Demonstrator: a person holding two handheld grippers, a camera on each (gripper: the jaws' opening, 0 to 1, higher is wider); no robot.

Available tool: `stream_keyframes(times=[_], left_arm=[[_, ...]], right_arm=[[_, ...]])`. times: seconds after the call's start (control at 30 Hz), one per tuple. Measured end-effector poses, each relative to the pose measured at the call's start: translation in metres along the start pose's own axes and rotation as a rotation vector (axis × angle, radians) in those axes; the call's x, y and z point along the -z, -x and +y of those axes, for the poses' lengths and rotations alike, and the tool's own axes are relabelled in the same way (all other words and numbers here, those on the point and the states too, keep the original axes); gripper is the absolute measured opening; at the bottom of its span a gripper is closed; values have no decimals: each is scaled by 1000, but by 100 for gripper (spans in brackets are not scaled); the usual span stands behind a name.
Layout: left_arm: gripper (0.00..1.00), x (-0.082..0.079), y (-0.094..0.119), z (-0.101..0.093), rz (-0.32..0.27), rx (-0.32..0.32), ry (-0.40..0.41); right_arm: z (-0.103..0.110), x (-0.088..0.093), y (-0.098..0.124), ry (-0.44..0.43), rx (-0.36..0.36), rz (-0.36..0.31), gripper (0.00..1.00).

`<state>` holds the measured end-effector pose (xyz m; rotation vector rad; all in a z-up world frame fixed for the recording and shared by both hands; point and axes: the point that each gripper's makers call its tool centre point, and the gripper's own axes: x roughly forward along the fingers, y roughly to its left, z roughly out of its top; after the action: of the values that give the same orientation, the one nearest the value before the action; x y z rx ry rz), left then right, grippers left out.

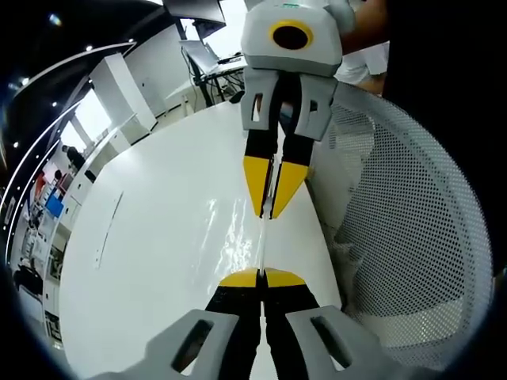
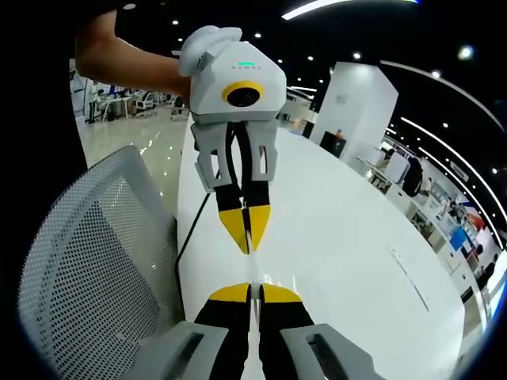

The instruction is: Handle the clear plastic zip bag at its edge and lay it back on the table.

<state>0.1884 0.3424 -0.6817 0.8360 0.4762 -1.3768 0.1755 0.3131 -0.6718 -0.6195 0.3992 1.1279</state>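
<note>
Left claw [image 1: 261,279] and right claw [image 2: 250,291] each pinch an edge of the clear bag [image 1: 264,237] above the white table [image 1: 174,237].

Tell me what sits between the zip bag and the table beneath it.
Nothing visible. The clear zip bag hangs stretched edge-on between the left tool and the right tool, both shut on its edge, over bare white table. The mesh chair stands off to the side, beyond the table's edge.
</note>
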Motion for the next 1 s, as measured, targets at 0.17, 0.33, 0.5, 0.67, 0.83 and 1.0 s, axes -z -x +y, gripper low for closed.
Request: stream_keyframes(times=[0.17, 0.33, 0.5, 0.67, 0.83, 1.0], left_arm=[[0, 1, 1, 0, 1, -1, 0], [0, 1, 1, 1, 1, -1, -2], [0, 1, 2, 0, 1, -1, -4], [0, 1, 2, 0, 2, 2, -6], [0, 2, 3, -1, 7, 6, -6], [0, 2, 3, -1, 8, 7, -9]], right_arm=[[-1, 1, 1, 0, 1, 4, 0], [-2, 1, 2, 0, 5, 5, 0], [-1, 1, 2, -2, 7, 5, 0], [0, 1, 2, -1, 4, 5, 0], [1, 3, 3, -1, 2, 12, 0], [1, 3, 3, -1, 2, 13, 0]])
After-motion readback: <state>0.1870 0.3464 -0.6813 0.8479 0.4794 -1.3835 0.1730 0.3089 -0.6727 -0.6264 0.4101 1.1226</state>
